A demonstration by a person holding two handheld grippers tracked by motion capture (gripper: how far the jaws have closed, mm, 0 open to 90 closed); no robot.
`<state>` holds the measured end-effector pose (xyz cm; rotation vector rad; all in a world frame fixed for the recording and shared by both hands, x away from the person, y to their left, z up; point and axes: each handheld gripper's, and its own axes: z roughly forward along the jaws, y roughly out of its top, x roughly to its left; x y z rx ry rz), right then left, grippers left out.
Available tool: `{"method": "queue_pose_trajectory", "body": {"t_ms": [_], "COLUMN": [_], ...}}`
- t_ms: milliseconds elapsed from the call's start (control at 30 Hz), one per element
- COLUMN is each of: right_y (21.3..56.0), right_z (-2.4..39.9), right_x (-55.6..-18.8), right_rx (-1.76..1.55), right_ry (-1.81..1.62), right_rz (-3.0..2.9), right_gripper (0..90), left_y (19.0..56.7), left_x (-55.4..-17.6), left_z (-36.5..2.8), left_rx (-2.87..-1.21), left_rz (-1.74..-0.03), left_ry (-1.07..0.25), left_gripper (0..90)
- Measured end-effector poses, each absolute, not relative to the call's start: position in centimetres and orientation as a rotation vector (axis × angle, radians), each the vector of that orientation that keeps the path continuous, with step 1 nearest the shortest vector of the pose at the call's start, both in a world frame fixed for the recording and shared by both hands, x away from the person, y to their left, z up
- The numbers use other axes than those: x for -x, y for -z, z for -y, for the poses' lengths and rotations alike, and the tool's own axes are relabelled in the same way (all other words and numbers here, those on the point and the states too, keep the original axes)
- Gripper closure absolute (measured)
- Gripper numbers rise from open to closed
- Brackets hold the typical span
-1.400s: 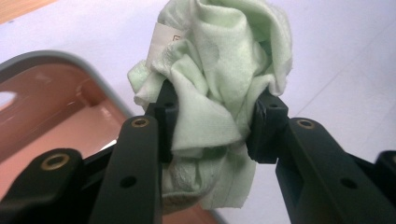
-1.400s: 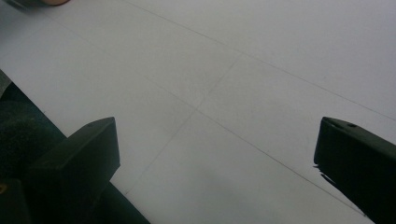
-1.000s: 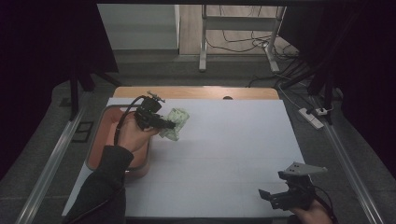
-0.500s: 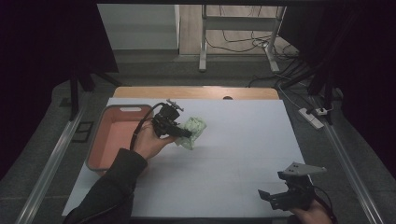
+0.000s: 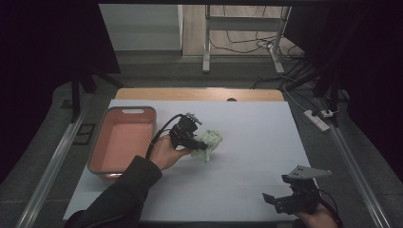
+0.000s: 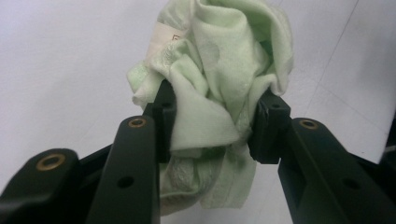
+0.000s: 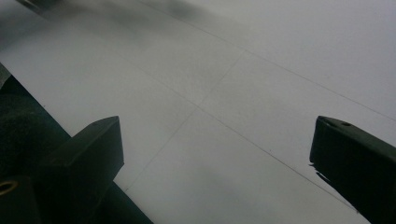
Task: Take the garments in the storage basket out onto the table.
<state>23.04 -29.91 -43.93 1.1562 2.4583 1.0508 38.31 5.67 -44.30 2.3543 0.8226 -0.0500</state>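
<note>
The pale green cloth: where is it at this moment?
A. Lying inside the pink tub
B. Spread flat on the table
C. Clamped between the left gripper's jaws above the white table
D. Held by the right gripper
C: the left gripper pinches the bunched pale green cloth over the white table, right of the pink tub.

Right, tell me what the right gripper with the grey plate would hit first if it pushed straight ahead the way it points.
Probably nothing soon: the right gripper, jaws open and empty, points left across the bare white table sheet. In the right gripper view the way looks free; depth is hard to judge.
</note>
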Motion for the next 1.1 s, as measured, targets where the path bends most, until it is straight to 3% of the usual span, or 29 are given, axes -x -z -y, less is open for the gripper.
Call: {"method": "queue_pose_trajectory", "body": {"t_ms": [733, 967, 1100], "right_y": [43.9, 43.9, 43.9], "right_z": [29.9, 29.9, 29.9], "right_x": [-23.0, -23.0, -23.0], "right_rx": [-1.155, -1.153, -1.155], "right_ry": [-1.055, -1.055, -1.052], "right_rz": [-2.458, -2.458, -2.457], "right_gripper": [2.5, 2.6, 2.6], "left_y": [50.1, 50.8, 51.0], "left_x": [-38.0, -38.0, -38.1], "left_z": [-2.7, -2.7, -2.8], "left_rx": [-2.491, -2.481, -2.478], "left_rz": [-0.775, -0.758, -0.758], "left_ry": [0.025, 0.022, 0.017], "left_gripper": [56.0, 50.2, 41.7]}}
